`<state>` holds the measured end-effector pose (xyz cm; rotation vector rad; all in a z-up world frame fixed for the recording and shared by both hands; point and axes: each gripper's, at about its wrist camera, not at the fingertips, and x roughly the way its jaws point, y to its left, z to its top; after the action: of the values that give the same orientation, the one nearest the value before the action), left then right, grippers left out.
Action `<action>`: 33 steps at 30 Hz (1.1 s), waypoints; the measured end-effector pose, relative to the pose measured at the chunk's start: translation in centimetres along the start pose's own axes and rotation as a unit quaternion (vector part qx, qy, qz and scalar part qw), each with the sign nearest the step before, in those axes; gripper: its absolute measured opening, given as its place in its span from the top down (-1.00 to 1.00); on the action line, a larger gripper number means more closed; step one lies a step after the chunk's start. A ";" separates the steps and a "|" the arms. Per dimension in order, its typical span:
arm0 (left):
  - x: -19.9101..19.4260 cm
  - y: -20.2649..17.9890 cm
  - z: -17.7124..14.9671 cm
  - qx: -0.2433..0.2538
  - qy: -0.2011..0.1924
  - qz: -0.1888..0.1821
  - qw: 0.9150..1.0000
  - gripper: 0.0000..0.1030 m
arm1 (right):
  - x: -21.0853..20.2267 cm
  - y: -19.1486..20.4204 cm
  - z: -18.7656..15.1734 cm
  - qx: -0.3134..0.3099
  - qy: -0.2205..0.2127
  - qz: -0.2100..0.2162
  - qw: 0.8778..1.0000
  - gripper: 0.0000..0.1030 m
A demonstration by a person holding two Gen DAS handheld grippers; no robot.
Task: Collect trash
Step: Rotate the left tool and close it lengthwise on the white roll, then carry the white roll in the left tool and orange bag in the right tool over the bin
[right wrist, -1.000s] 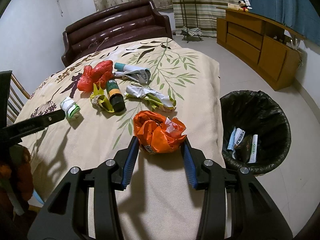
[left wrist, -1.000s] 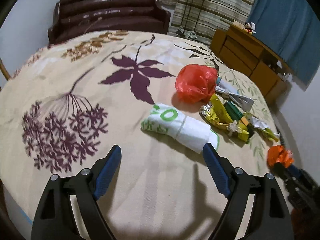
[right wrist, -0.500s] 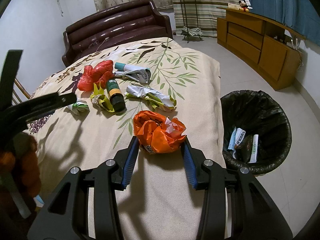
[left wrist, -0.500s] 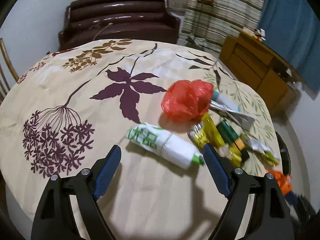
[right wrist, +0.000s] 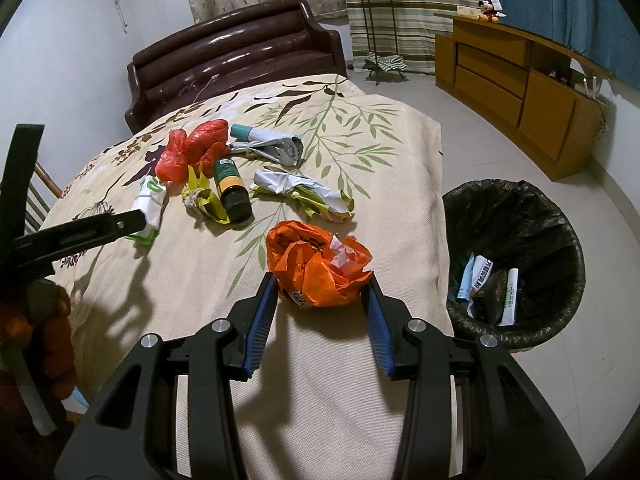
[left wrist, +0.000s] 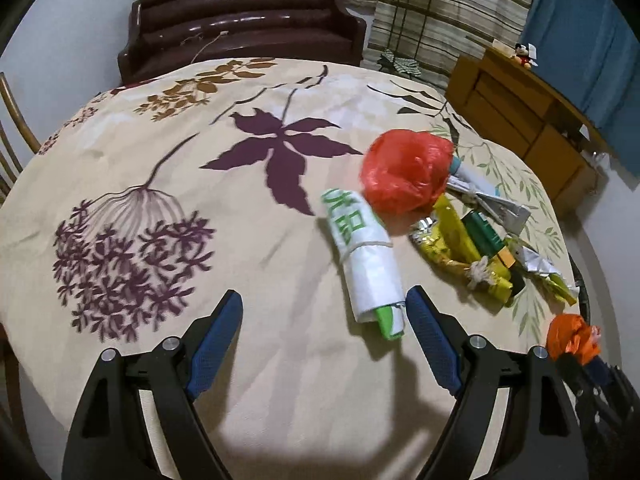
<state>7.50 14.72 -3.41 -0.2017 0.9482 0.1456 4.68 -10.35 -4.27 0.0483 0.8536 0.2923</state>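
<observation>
The right gripper (right wrist: 322, 306) has its blue-padded jaws closed about halfway onto a crumpled orange plastic bag (right wrist: 318, 268) with white paper showing in its folds; print on the bag's underside is too small to read. The bag sits low over the counter's cream leaf-patterned cloth (right wrist: 360, 400), near the cloth's right edge. Right of the orange bag, past that edge, a round bin lined with a black bag (right wrist: 514, 260) stands on the tiled floor, already holding white wrappers with green print that cannot be made out.

The left gripper (left wrist: 324, 328) has its jaws spread wide and empty above bare cloth. A rolled white wrapper with green Chinese characters (left wrist: 366, 256) lies with its near end just inside the right jaw, not pressed by it.

Beyond the orange bag lies a knotted white-and-yellow-green wrapper (right wrist: 304, 196). Left of that, a dark green bottle with an orange label (right wrist: 232, 190) lies on its side beside a knotted yellow wrapper (right wrist: 202, 202). Farther back are a crumpled red plastic bag (right wrist: 194, 150) and a flattened white tube with a teal cap (right wrist: 266, 144).

The left half of the cloth is open. Behind the counter stands a dark brown leather sofa (right wrist: 236, 64); a wooden sideboard (right wrist: 516, 92) lines the right wall.
</observation>
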 end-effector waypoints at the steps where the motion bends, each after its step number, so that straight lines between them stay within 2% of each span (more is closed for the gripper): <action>1: -0.1 0.1 0.0 0.000 -0.001 -0.002 1.000 -0.58 | -0.1 -0.1 0.0 0.000 0.000 0.001 1.000 0.18; 6: -0.1 -0.7 0.6 0.003 -0.009 -0.009 1.000 -0.58 | 0.0 0.0 0.0 0.000 0.000 0.000 1.000 0.18; 11: 1.5 -1.4 1.1 0.010 -0.009 0.005 1.000 -0.57 | -0.1 -0.1 0.0 0.001 0.000 0.001 1.000 0.18; 13: 1.8 -1.3 1.0 0.013 -0.006 0.000 1.000 -0.29 | 0.0 0.0 0.0 0.001 0.000 0.001 1.000 0.18; 14: 1.7 -1.4 1.0 0.019 -0.011 0.002 1.000 -0.22 | 0.0 0.0 0.0 0.001 0.000 0.001 1.000 0.18; 18: 1.5 -1.5 0.8 0.039 -0.015 -0.017 0.999 0.42 | -0.1 0.0 0.0 0.000 0.000 0.001 1.000 0.18; 33: -1.3 -1.3 -2.1 0.061 -0.033 -0.030 0.997 0.45 | -0.3 0.1 0.0 -0.006 -0.006 -0.006 1.000 0.19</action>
<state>5.36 12.91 -3.41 -0.1127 0.8814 0.0389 4.52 -10.34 -4.01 0.0339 0.8408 0.2846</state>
